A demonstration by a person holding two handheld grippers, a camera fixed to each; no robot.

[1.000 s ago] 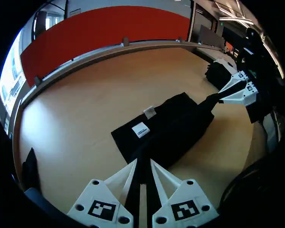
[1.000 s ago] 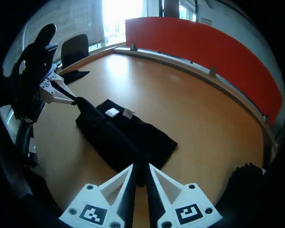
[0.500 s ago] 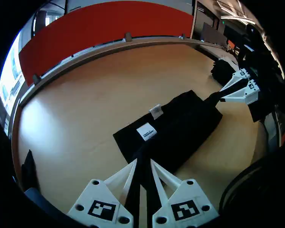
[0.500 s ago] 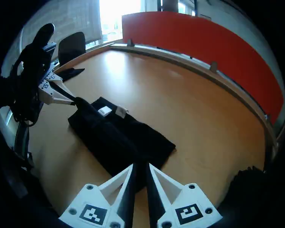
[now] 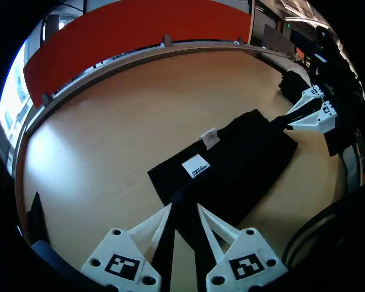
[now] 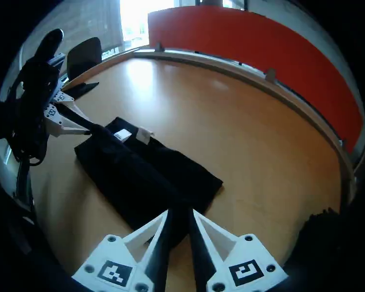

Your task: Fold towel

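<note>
Your left tongs (image 5: 183, 207) and right tongs (image 6: 179, 213) each pinch a black towel (image 5: 241, 160) corner; the first fold looks half done, more remain

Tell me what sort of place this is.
Likely an office meeting room: a long wooden table under the black towel, a red divider panel along its edge, and an office chair by the window.

Left gripper (image 5: 182, 207) and right gripper (image 6: 180, 214) face each other, low, fingers pinched on opposite towel (image 5: 241, 160) ends.
</note>
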